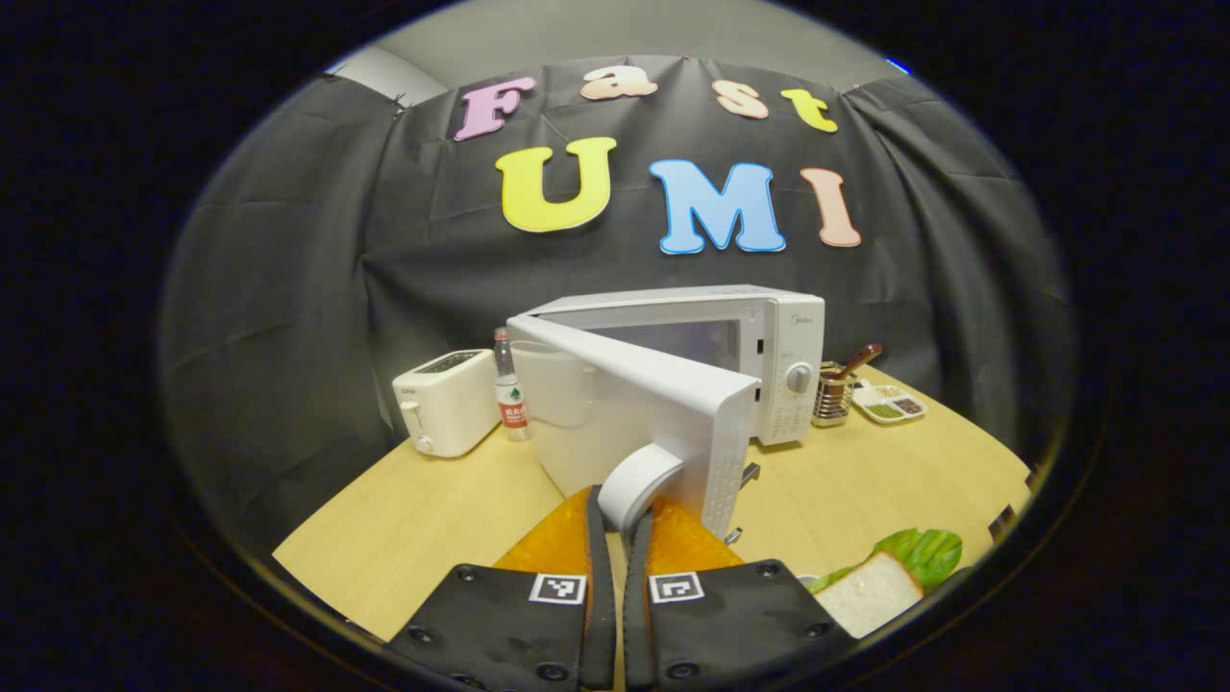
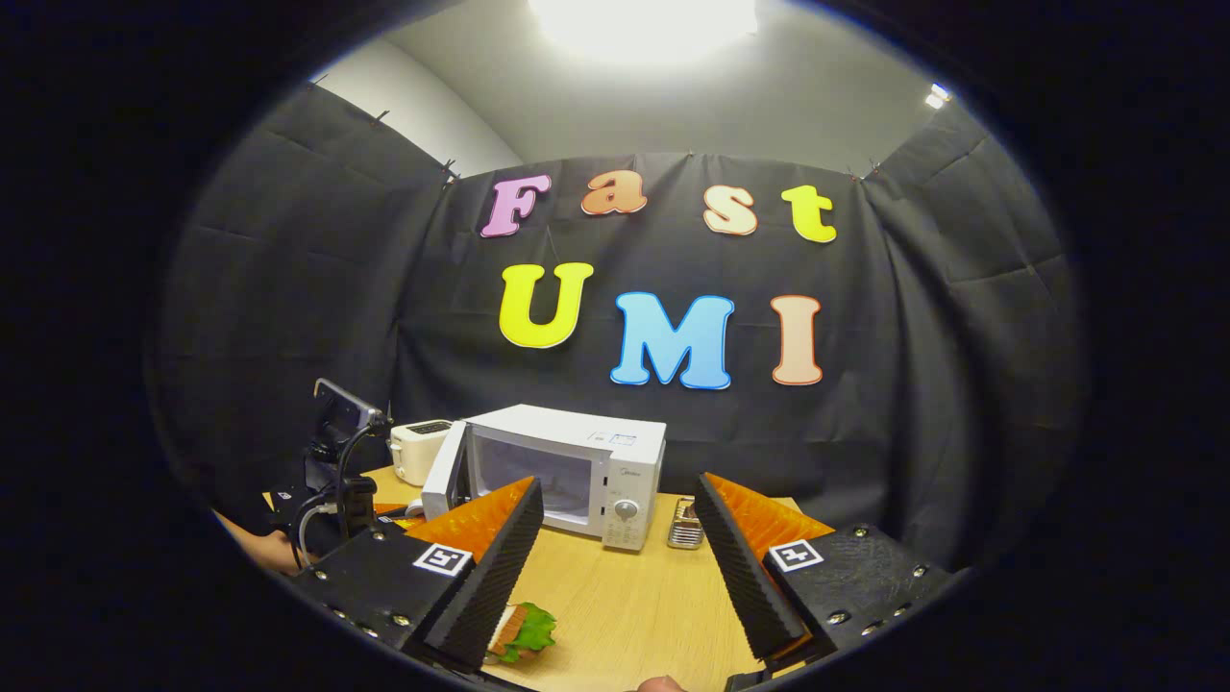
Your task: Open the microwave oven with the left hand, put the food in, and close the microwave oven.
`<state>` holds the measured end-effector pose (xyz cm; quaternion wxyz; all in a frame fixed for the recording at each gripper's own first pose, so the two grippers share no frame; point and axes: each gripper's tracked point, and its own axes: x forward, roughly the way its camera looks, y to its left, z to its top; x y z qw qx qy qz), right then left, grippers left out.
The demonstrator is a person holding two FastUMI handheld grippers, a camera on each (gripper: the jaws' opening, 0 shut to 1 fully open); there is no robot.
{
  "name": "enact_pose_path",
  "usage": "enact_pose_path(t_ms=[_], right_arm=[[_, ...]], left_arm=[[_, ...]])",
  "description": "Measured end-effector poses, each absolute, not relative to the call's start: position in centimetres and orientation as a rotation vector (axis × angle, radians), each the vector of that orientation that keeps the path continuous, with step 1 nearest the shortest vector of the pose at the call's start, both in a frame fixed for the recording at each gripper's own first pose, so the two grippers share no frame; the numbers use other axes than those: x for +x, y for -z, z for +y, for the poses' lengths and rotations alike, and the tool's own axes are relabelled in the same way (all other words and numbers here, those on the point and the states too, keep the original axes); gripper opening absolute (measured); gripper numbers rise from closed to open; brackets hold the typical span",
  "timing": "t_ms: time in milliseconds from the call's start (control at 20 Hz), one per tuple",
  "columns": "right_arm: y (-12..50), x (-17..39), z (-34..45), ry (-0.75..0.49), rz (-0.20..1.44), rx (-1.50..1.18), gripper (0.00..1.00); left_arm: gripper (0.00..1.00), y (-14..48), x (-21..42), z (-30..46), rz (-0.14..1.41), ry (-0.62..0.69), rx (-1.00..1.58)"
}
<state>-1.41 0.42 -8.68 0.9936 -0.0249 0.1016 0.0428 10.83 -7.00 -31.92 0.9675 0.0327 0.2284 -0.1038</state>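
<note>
The white microwave (image 1: 769, 356) stands at the back of the wooden table (image 1: 432, 519), its door (image 1: 625, 413) swung partly open toward me. My left gripper (image 1: 620, 514) is shut on the door's curved white handle (image 1: 639, 481). A sandwich (image 1: 879, 586) with green lettuce lies on the table to the right of the gripper. In the right gripper view, my right gripper (image 2: 617, 485) hangs open above the table with nothing between its fingers, facing the microwave (image 2: 577, 471) and its open door (image 2: 442, 471). The sandwich (image 2: 519, 630) lies below its left finger.
Left of the microwave stand a white toaster (image 1: 445, 399) and a bottle (image 1: 509, 389). To its right are a metal utensil holder (image 1: 834, 392) and a small divided dish (image 1: 889, 404). Black cloth walls surround the table. A hand and cabled gripper (image 2: 336, 481) are at the left.
</note>
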Motion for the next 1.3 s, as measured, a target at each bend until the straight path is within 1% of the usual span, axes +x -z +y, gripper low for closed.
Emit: enact_pose_path(t_ms=[400,450,500,650,800,900,1000,1050,1100,1150,1250,1300], right_arm=[[9.6,0.9,7.7,-0.097,0.231,-0.045,0.96],[9.5,1.4,8.2,-0.091,0.228,-0.048,0.96],[9.5,1.9,8.8,-0.083,0.223,-0.045,0.96],[9.3,3.1,10.0,-0.054,0.214,-0.029,0.96],[9.1,4.1,9.6,0.004,0.203,-0.046,0.96],[9.1,4.4,9.7,0.016,0.201,-0.022,0.96],[9.3,4.4,9.4,0.017,0.205,-0.009,0.96],[9.6,4.5,9.1,0.012,0.210,-0.010,0.96],[10.1,4.5,8.9,0.002,0.221,-0.012,0.96],[10.6,4.6,8.6,-0.013,0.233,-0.010,0.96],[12.3,4.7,8.7,-0.083,0.291,0.025,0.96],[13.4,4.7,8.6,-0.118,0.328,0.050,0.96]], left_arm=[[0.10,32.4,10.3,0.6,0.437,0.230,0.070],[0.12,32.4,10.3,1.6,0.439,0.230,0.071],[0.10,32.4,10.4,2.3,0.437,0.236,0.064],[0.10,32.5,10.5,4.0,0.440,0.266,0.060],[0.10,32.6,10.8,5.3,0.441,0.302,0.062],[0.11,32.7,10.9,6.3,0.441,0.306,0.044],[0.16,33.1,10.4,7.3,0.463,0.282,-0.005],[0.25,33.0,9.8,8.1,0.468,0.251,-0.012],[0.23,32.5,9.1,8.7,0.460,0.221,-0.013],[0.29,31.7,8.4,9.1,0.448,0.192,-0.005],[0.52,29.8,6.6,9.3,0.432,0.150,-0.002],[0.53,28.3,5.6,9.2,0.418,0.135,-0.012]])
